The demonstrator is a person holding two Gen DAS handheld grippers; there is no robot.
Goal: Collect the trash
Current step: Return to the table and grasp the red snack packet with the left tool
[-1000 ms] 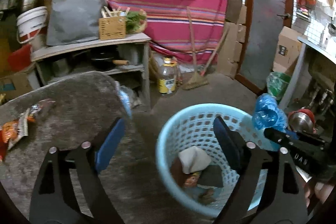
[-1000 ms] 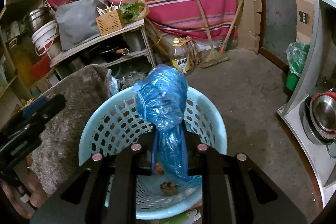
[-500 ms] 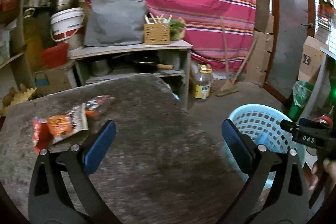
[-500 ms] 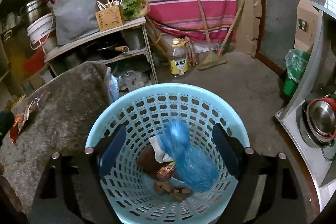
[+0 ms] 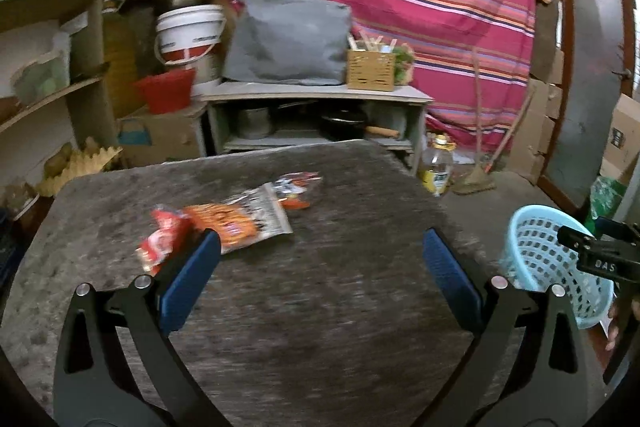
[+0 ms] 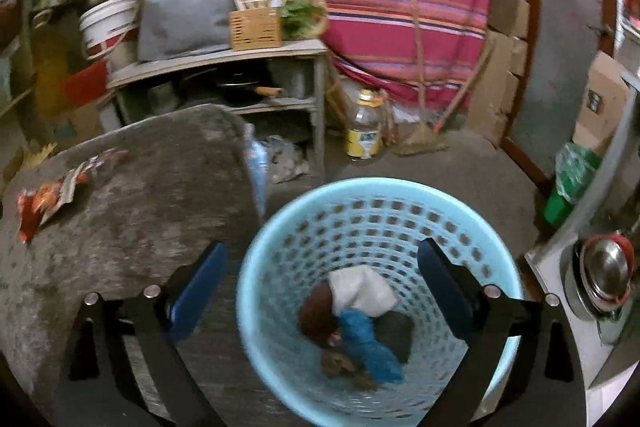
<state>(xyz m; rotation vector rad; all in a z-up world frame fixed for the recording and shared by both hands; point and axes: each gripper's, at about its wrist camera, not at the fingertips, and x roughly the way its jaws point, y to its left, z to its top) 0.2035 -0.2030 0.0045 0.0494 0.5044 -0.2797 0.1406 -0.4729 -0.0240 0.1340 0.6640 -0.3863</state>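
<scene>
Several snack wrappers (image 5: 236, 219) in red, orange and white lie on the grey table (image 5: 320, 327), just beyond my left gripper (image 5: 320, 275), which is open and empty over the tabletop. The same wrappers (image 6: 52, 195) show at far left in the right wrist view. My right gripper (image 6: 322, 283) hangs above the light blue basket (image 6: 280, 231), its jaws still opening with nothing between them. The blue plastic bag (image 6: 368, 343) lies inside the basket on other trash, including a white crumpled piece (image 6: 360, 289). The basket (image 5: 540, 259) stands right of the table.
A shelf unit (image 5: 312, 95) with a grey bag, a wooden box and pans stands behind the table. An oil bottle (image 6: 364, 131) and a broom (image 6: 424, 135) are on the floor by the striped cloth. A green bag (image 6: 572, 179) and a metal bowl (image 6: 608, 267) sit at right.
The right gripper opened and the blue bag dropped into the basket. The left gripper swung left from the basket to over the table, bringing the wrappers close in front of it.
</scene>
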